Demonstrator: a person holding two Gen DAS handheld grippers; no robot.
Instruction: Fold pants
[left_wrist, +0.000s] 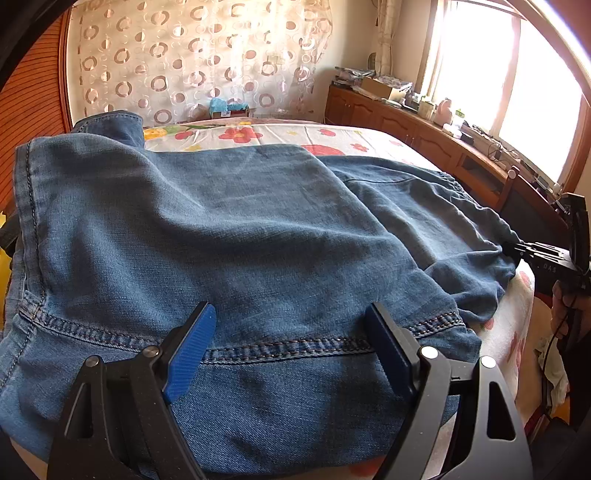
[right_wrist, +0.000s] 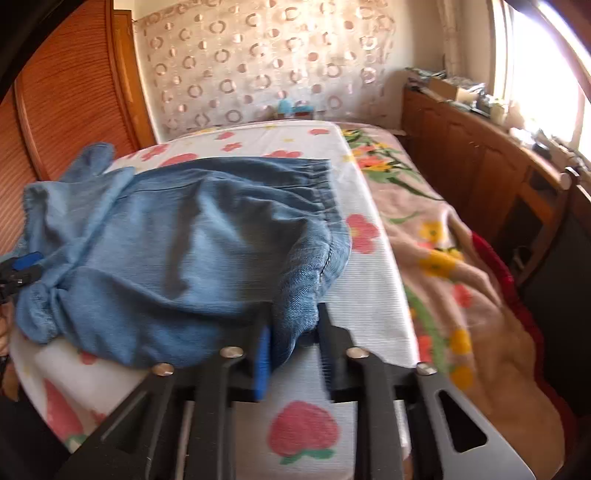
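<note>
Denim pants (right_wrist: 177, 251) between right gripper (right_wrist: 293, 332) pads.

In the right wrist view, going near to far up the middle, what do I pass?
Right gripper, its fingers clamped on a fold of the denim pants → elastic waistband → floral bed sheet → circle-patterned curtain.

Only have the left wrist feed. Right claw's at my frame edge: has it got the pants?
Observer: Yes. The right claw is closed on a bunched fold of the pants.
Operator: Where's the waistband?
Observer: The waistband lies at the far side, on the sheet.
Operator: What's past the claw on the right?
Observer: Bare sheet, then a floral blanket.
</note>
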